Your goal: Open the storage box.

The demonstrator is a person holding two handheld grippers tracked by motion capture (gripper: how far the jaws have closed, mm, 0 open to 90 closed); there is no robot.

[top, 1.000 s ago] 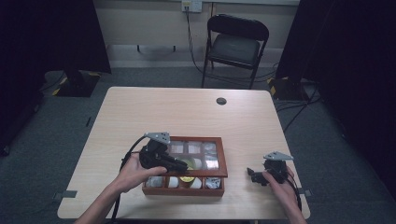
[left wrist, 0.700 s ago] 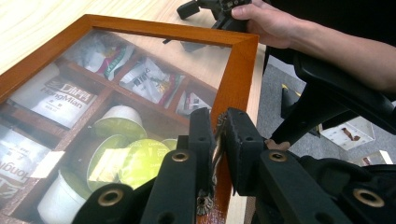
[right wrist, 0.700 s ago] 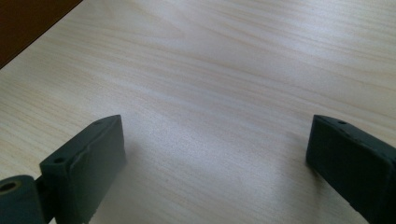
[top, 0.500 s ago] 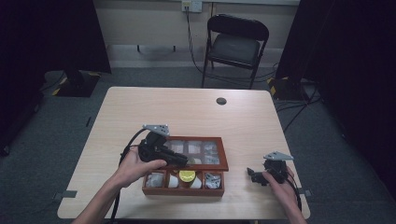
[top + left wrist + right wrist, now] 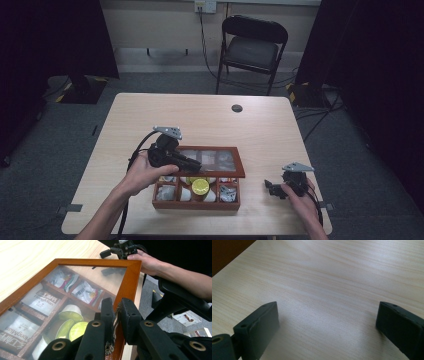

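The left gripper [image 5: 192,163] pinches a small metal clasp [image 5: 115,319] at the front edge of the lid [image 5: 215,161] of a wooden box [image 5: 196,192]. In the left gripper view its fingers [image 5: 107,312] are pressed together on this clasp, with the brown frame of the lid just beside them. The lid is a glass pane in a wooden frame, and it stands lifted at the front, tilted over the box, while its back edge stays at the box.

The box lies on the surface [image 5: 210,115] near the person's edge, between the two hands. It has small compartments. Through the glass, paper packets [image 5: 40,300] lie in the far compartments and round yellow-green capsules [image 5: 77,330] in the near ones. In the high view one yellow capsule sits in the middle front compartment.

The right gripper [image 5: 272,187] rests on the surface to the right of the box, well apart from it. Its fingers [image 5: 259,325] are spread wide, with only bare wood between them.

A small dark disc [image 5: 237,108] lies near the far edge of the surface. A black chair [image 5: 252,47] stands behind it.
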